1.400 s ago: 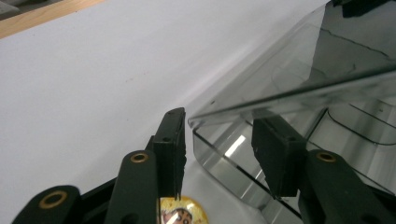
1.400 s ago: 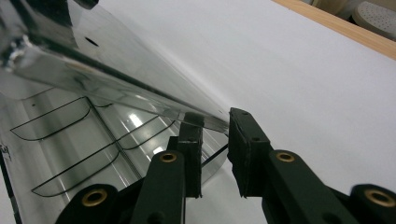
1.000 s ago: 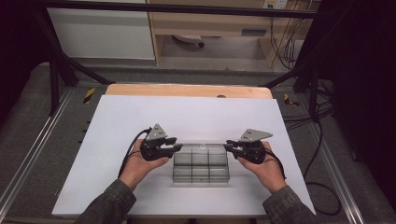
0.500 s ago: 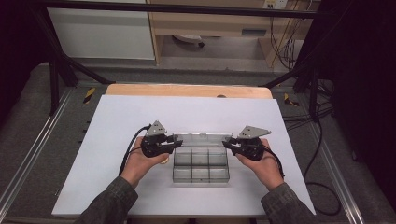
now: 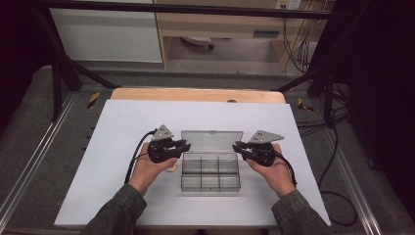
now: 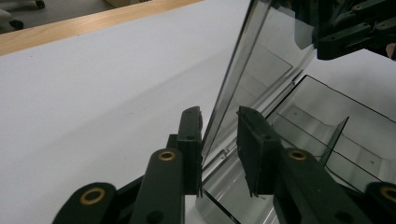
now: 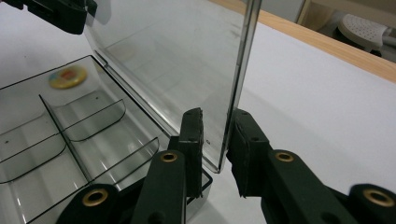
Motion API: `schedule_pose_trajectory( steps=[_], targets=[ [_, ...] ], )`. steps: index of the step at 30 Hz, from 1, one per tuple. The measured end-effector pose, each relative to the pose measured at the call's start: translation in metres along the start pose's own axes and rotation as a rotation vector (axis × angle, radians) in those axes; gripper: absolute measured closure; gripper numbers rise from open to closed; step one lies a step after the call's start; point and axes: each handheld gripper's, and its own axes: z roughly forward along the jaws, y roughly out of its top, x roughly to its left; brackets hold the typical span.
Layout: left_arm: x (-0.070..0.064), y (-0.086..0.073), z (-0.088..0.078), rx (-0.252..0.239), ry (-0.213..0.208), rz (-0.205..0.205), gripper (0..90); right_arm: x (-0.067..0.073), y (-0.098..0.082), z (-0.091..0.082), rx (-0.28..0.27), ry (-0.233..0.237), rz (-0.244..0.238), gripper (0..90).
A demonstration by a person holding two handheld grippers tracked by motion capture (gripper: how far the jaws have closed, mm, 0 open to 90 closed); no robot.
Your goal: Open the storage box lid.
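Note:
A clear plastic compartment box (image 5: 210, 188) sits on the white table, its lid (image 5: 212, 142) swung up and standing nearly upright along the far side. My left gripper (image 5: 185, 145) is at the lid's left edge. In the left gripper view that edge (image 6: 233, 79) runs between the jaws of the left gripper (image 6: 219, 126); the jaws have just been closing, one pad lies against it and the other stands off. My right gripper (image 5: 237, 146) is at the lid's right edge (image 7: 243, 60). There the outer pad of the right gripper (image 7: 217, 126) touches the lid and the inner pad is a little apart.
A small round yellow disc (image 5: 171, 167) lies on the table by the box's left side, under my left hand. The white table top (image 5: 122, 127) stretches to a wooden strip (image 5: 195, 94) at the far edge. The box's compartments (image 7: 70, 140) hold nothing.
The lid has swung up from low over the box to nearly upright. Both grippers have shifted slightly away from the person along with its edges.

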Motion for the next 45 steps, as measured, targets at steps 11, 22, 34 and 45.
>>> schedule_pose_trajectory(
  steps=[11,22,34,45],
  targets=[
    [0.003,-0.001,0.002,-0.018,0.01,-0.011,72.3,-0.002,-0.001,0.004,-0.018,-0.011,0.012,74.9],
    [0.005,-0.001,0.005,-0.031,0.016,-0.025,73.9,-0.004,-0.002,0.008,-0.03,-0.019,0.036,73.3],
    [0.009,-0.002,0.009,-0.05,0.024,-0.038,73.6,-0.005,-0.003,0.014,-0.043,-0.027,0.06,69.4],
    [0.012,-0.003,0.013,-0.061,0.025,-0.052,73.0,-0.005,-0.003,0.019,-0.05,-0.047,0.074,65.6]
  ],
)
